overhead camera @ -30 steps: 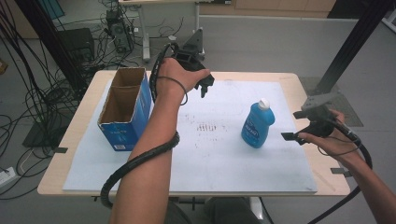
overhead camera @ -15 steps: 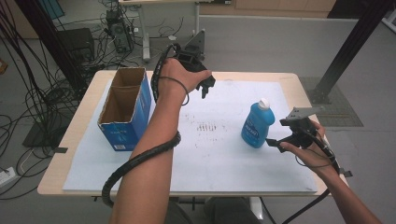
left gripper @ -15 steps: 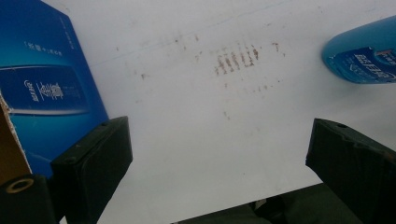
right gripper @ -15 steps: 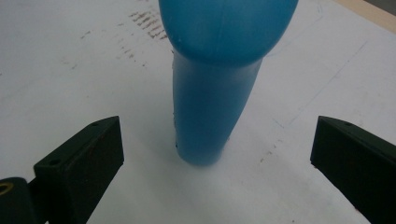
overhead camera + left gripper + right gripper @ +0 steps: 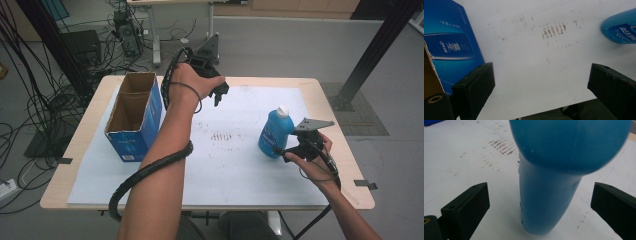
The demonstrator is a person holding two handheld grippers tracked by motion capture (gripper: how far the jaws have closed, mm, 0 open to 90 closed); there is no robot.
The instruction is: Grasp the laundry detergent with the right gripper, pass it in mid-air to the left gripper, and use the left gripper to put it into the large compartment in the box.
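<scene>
From the high view, my right gripper sits low at the near right of the table, just beside the base of the blue bottle, which stands upright on the white sheet with its white cap on top. My left gripper hangs above the far edge of the table, near the open cardboard box that stands at the left.

In the left gripper view my jaws are spread wide with nothing between them — only the sheet and its rusty brown smudges. The box's glossy blue printed side is at the left, its raw brown torn edge beside it; the bottle's rounded body peeks in at the upper right.

In the right gripper view my jaws are also wide apart, and the bottle stands between them, touching neither. It is smooth, matte plastic, narrow low down and bulging above.

My worry: the bottle looks tall and light on a slick sheet. If one jaw meets it first, it could slide or tip — and a low grip under that bulge might let it lean over.
</scene>
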